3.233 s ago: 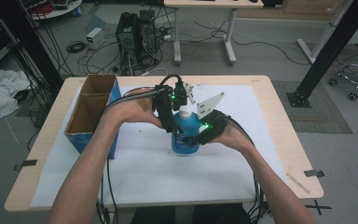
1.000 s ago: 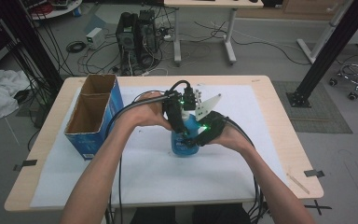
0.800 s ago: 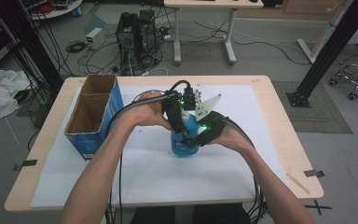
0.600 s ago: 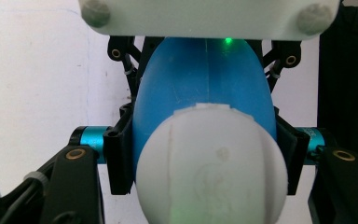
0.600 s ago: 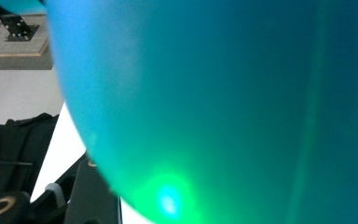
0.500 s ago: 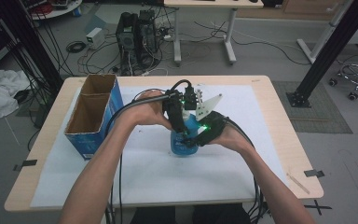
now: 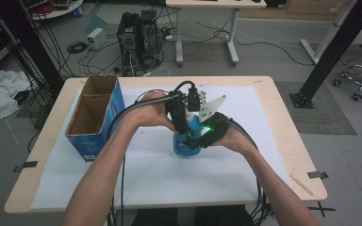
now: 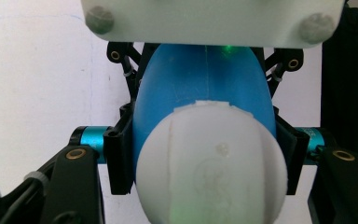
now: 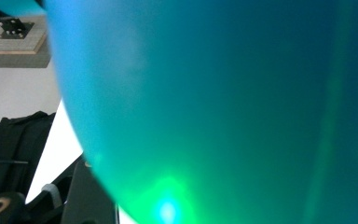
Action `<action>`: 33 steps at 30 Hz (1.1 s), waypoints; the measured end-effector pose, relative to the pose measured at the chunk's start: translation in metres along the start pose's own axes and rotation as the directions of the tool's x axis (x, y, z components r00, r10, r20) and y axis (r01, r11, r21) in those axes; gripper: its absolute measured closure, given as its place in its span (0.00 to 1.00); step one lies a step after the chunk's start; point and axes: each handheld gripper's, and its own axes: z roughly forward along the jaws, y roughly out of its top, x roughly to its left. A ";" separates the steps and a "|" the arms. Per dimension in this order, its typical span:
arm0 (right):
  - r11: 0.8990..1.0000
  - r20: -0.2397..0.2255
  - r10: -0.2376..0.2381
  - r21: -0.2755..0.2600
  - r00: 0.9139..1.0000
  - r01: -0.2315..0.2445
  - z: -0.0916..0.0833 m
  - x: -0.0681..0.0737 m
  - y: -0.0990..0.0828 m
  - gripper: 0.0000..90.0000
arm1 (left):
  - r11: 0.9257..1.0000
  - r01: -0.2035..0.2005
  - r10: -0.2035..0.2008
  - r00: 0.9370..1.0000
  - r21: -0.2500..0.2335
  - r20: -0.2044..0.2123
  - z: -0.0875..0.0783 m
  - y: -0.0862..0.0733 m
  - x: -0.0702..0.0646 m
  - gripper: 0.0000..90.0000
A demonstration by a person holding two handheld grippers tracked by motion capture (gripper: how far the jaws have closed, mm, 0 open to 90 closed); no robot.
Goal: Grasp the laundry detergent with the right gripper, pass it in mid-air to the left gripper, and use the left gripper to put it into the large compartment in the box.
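A blue bottle (image 7: 185, 146) with a white cap (image 8: 209, 163) stands on the white mat (image 7: 146, 179) at mid table. My left gripper (image 7: 181, 123) comes down from above, and its black pads (image 8: 119, 161) clamp the cap's sides (image 8: 206, 158). My right gripper (image 7: 195, 140) reaches in level from the right, its green light lit. The bottle's blue body (image 9: 214, 93) is between its jaws, and one finger (image 9: 86, 196) lies against the wall. Its jaws have just been opening a little, with the bottle still between them. Its fingers (image 8: 127, 84) hug the bottle's flanks below the cap.
An open blue cardboard box (image 7: 96, 117) stands on the mat's left side, about a hand's width from my left forearm. A thin wooden stick (image 7: 301, 184) lies near the table's front right corner. Cables trail from both grippers over the near edge.
Since about three seconds ago the left gripper has shifted slightly right over the bottle top. Within the last second nothing visibly moves.
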 end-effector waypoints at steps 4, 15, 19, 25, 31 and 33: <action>1.000 -0.002 -0.004 0.001 1.000 0.004 0.000 0.000 0.000 0.47 | 1.000 0.009 -0.009 1.000 0.000 0.002 0.000 0.000 0.000 0.42; 1.000 0.006 0.023 0.007 1.000 -0.023 0.001 0.000 -0.004 0.38 | 1.000 0.004 -0.004 1.000 0.003 -0.002 0.002 -0.002 0.000 0.42; 1.000 0.010 0.020 0.010 1.000 -0.020 0.001 0.000 -0.003 0.36 | 1.000 0.013 -0.013 1.000 -0.002 0.002 0.002 -0.003 -0.001 0.42; 1.000 0.013 0.018 0.017 1.000 -0.019 0.001 0.002 -0.003 0.35 | 1.000 0.009 -0.009 1.000 -0.007 0.008 0.001 -0.004 -0.001 0.42; 1.000 0.014 0.024 0.015 1.000 -0.024 -0.001 0.003 -0.002 0.33 | 1.000 0.018 -0.018 1.000 0.006 0.003 0.000 -0.006 -0.001 0.42; 1.000 0.017 0.025 0.017 1.000 -0.025 -0.001 0.003 -0.002 0.33 | 1.000 0.015 -0.015 1.000 0.003 0.005 0.000 -0.006 -0.001 0.42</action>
